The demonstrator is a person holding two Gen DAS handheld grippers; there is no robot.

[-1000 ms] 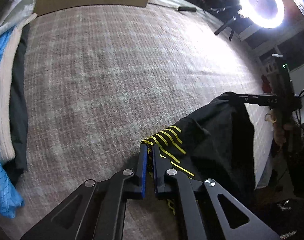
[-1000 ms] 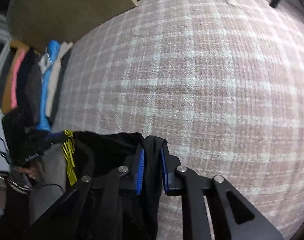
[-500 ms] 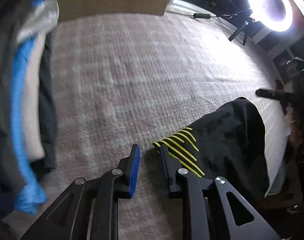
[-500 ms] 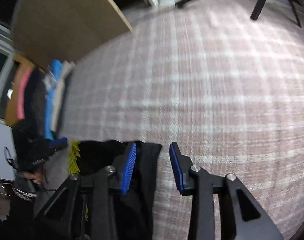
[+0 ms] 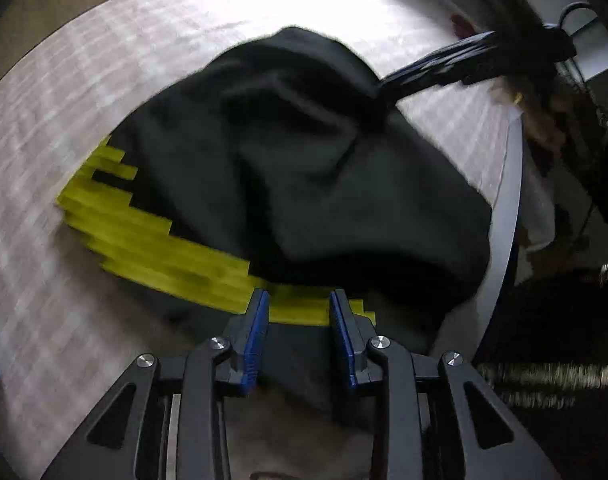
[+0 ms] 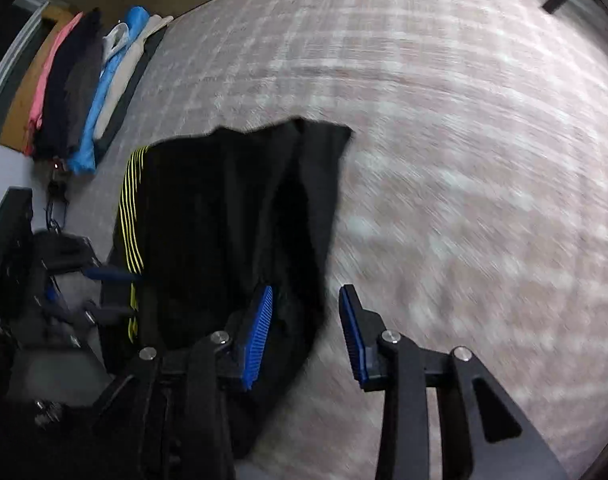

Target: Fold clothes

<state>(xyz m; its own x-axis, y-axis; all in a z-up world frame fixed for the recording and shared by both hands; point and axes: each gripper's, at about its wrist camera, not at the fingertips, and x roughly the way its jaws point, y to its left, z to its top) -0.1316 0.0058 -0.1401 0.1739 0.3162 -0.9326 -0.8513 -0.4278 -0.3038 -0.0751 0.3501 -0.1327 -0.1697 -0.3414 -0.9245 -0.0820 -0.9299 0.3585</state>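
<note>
Both claws stand released, left gripper (image 5: 299, 312) just widened over the yellow stripes (image 5: 163, 248), right gripper (image 6: 306, 320) parted. I see the black garment (image 6: 223, 216) lying limp on the checked bedspread (image 6: 464, 120); I'd pinch its hem corners.

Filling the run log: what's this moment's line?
task: fold clothes | left gripper: open, jaws just opened | right gripper: open | garment: released on bed
</note>
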